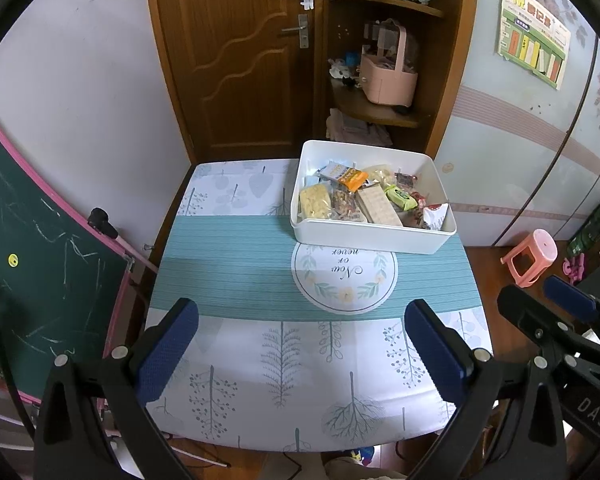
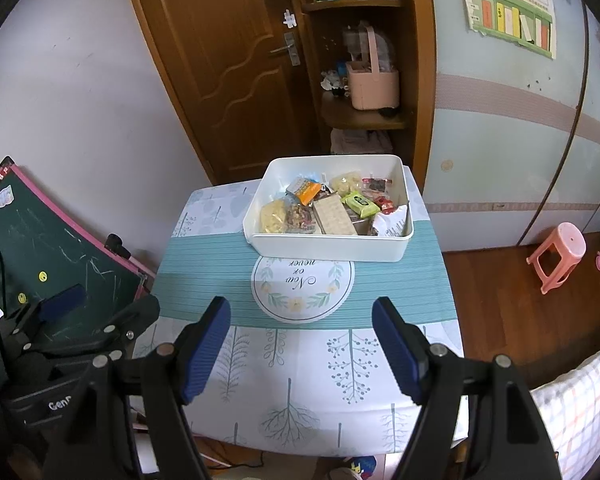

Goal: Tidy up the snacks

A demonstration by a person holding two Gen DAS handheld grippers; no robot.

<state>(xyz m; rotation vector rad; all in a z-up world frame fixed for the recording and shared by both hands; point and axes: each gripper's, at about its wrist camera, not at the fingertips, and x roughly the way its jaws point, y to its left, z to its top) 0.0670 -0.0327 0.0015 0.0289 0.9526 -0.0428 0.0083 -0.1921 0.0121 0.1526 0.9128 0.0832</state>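
A white plastic bin (image 1: 364, 238) stands at the far right of the table (image 1: 240, 264) and holds several wrapped snacks: a yellow pack (image 1: 315, 200), an orange pack (image 1: 352, 179), a beige wafer pack (image 1: 380, 205) and a green pack (image 1: 400, 197). The bin also shows in the right wrist view (image 2: 332, 249). My left gripper (image 1: 302, 320) is open and empty above the near part of the table. My right gripper (image 2: 302, 316) is open and empty, beside the left one, well short of the bin.
A green chalkboard with a pink frame (image 1: 40, 248) leans at the table's left. A wooden door (image 1: 240, 60) and a corner shelf with a pink basket (image 1: 388, 80) stand behind. A pink stool (image 2: 558, 256) sits on the floor at the right, by a wardrobe (image 2: 520, 140).
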